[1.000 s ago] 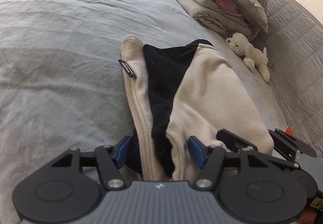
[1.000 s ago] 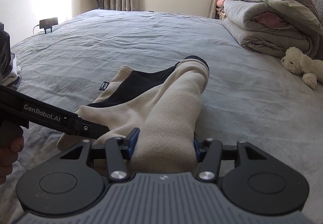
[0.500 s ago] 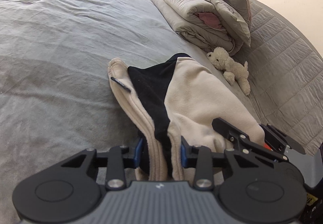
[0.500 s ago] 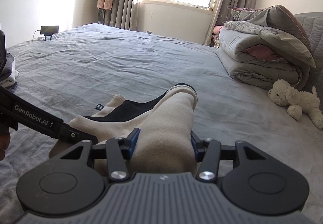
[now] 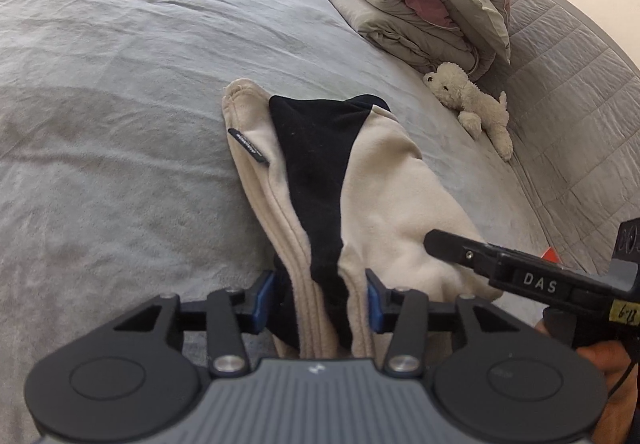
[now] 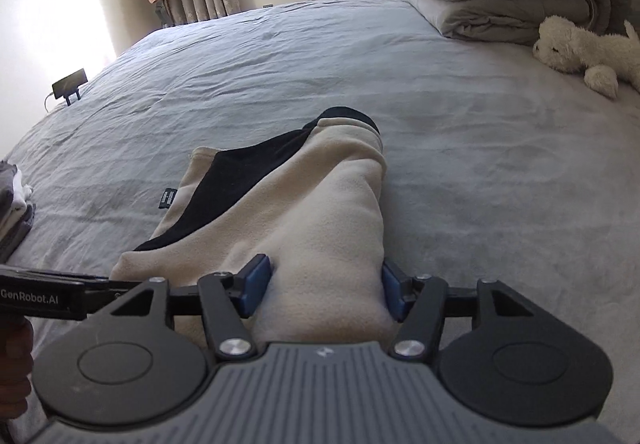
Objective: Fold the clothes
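Observation:
A cream fleece garment [image 5: 396,200] with a black lining [image 5: 320,148] lies folded lengthwise on the grey bed [image 5: 120,124]. Its near end sits between the blue pads of my left gripper [image 5: 318,302], whose jaws are opening; the cloth hangs loose between them. In the right wrist view the thick cream fold [image 6: 328,228] fills the gap of my right gripper [image 6: 326,286], whose jaws are also opening. The right gripper's finger [image 5: 444,242] rests over the garment's right side. The left gripper's finger [image 6: 60,294] shows at the left edge.
A folded grey duvet [image 5: 424,0] is stacked by the quilted headboard [image 5: 568,68]. A white plush toy [image 6: 580,52] lies beside it. A small pile of folded clothes [image 6: 14,200] sits at the bed's left edge, and a phone on a stand [image 6: 70,84] beyond it.
The left jaws narrowed on the garment's near edge, then widened again. The right jaws spread wider around the cream fold, and the right gripper rolled and shifted sideways. The garment stayed put.

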A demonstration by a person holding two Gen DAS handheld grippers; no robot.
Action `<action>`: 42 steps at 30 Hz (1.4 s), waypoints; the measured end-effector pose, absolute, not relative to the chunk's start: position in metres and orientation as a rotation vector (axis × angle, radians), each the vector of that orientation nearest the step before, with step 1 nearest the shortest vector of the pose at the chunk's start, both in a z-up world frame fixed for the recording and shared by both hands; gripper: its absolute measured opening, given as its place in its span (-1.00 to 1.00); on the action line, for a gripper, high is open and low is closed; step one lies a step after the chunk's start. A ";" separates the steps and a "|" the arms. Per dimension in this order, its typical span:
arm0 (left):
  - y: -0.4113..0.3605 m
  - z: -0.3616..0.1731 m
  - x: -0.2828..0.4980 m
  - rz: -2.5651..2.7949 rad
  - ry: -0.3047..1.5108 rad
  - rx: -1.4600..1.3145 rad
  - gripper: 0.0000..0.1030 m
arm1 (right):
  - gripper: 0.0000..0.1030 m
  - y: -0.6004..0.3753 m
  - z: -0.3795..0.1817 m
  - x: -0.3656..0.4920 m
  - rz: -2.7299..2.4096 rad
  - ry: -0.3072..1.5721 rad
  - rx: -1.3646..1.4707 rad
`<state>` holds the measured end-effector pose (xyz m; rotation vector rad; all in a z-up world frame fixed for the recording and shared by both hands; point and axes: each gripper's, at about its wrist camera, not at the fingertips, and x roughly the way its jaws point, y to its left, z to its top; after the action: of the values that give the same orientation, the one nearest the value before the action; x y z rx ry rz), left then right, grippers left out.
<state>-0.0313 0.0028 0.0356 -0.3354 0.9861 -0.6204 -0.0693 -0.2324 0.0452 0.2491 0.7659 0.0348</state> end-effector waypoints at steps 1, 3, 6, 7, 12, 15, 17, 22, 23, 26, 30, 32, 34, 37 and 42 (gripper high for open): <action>0.004 0.034 -0.028 -0.623 0.997 -0.349 0.07 | 0.36 -0.238 0.044 -0.069 0.035 0.778 0.292; 0.007 0.029 -0.024 -0.625 1.019 -0.379 0.20 | 0.36 -0.244 0.042 -0.070 0.055 0.800 0.356; 0.007 0.028 -0.025 -0.636 1.028 -0.395 0.25 | 0.37 -0.251 0.038 -0.071 0.070 0.831 0.447; 0.007 0.027 -0.025 -0.640 1.031 -0.400 0.27 | 0.37 -0.253 0.036 -0.071 0.073 0.841 0.479; 0.004 0.024 -0.026 -0.663 1.031 -0.406 0.55 | 0.48 -0.262 0.027 -0.077 0.066 0.876 0.594; 0.003 0.023 -0.027 -0.659 1.023 -0.396 0.55 | 0.53 -0.257 0.025 -0.080 0.061 0.870 0.592; 0.003 0.023 -0.027 -0.659 1.022 -0.398 0.56 | 0.58 -0.250 0.026 -0.083 0.052 0.859 0.573; 0.004 0.024 -0.028 -0.628 1.010 -0.391 0.14 | 0.55 -0.242 0.028 -0.085 0.043 0.838 0.520; 0.003 0.025 -0.029 -0.622 1.005 -0.388 0.06 | 0.51 -0.239 0.029 -0.085 0.036 0.829 0.497; -0.001 0.028 -0.034 -0.613 0.976 -0.357 -0.04 | 0.36 -0.224 0.033 -0.087 0.008 0.789 0.378; -0.006 0.039 -0.042 -0.605 0.914 -0.296 -0.22 | 0.18 -0.192 0.046 -0.099 -0.017 0.680 0.118; -0.007 0.047 -0.045 -0.607 0.874 -0.272 -0.24 | 0.13 -0.178 0.051 -0.106 -0.023 0.607 -0.013; -0.005 0.055 -0.047 -0.612 0.833 -0.270 -0.25 | 0.12 -0.167 0.056 -0.112 -0.026 0.538 -0.123; -0.001 0.062 -0.048 -0.625 0.801 -0.295 -0.26 | 0.10 -0.167 0.060 -0.116 -0.030 0.477 -0.179; 0.001 0.071 -0.050 -0.643 0.746 -0.314 -0.27 | 0.09 -0.170 0.065 -0.118 -0.044 0.410 -0.231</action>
<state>-0.0502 0.0014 0.0711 -0.3142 0.7462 -0.6433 -0.1179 -0.1699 0.0653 -0.2311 0.4096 -0.0439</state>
